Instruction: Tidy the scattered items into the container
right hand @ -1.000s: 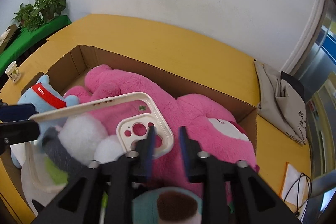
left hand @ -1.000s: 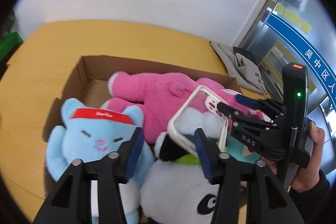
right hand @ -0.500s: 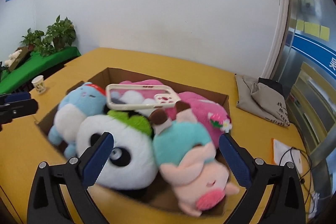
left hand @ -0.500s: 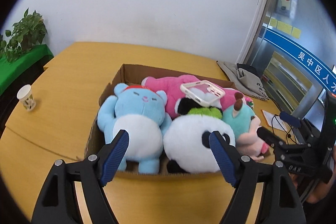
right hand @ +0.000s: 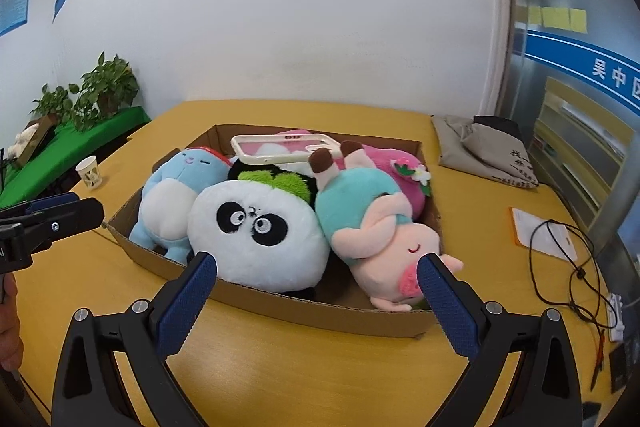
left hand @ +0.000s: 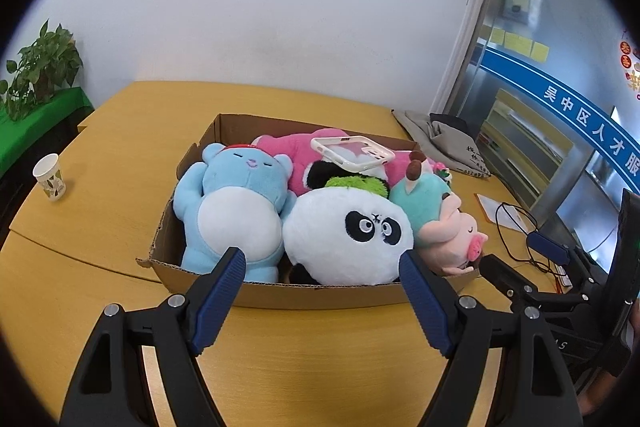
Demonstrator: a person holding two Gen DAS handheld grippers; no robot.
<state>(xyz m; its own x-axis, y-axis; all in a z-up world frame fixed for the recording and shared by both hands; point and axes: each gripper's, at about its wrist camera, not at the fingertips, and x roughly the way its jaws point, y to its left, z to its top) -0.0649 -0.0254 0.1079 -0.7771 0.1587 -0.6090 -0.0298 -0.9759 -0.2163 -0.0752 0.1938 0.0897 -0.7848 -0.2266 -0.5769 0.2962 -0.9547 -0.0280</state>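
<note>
Left wrist view first: my left gripper [left hand: 320, 263] hangs spread wide and empty on the near side of the cardboard box [left hand: 320, 293], with nothing between its blue pads. My right gripper [right hand: 316, 267] is likewise released and empty, its jaws as wide apart as they go. Both have just been opening, and neither has anything in it now.

The box sits on the yellow table [left hand: 120, 187] at twelve o'clock from both grippers. Inside it, the blue bear [left hand: 236, 203] lies at eleven o'clock in the left view, the panda [left hand: 348, 239] at twelve, and the teal-and-pink pig [left hand: 436, 223] at one, its snout hanging over the near rim. The pink plush [left hand: 292, 147] fills the back. The white phone case [left hand: 352, 153] rests on top of the pile, propped on the toys rather than down among them.

I judge the sorting all but done; this looks like the step back after the final drop. The paper cup [left hand: 50, 177] at nine o'clock stands well apart from the box, and I cannot tell whether it counts as a scattered item. If anything remains, the next move calls for checking the table for strays, and perhaps nudging the case and the pig's snout lower so neither slides out.
</note>
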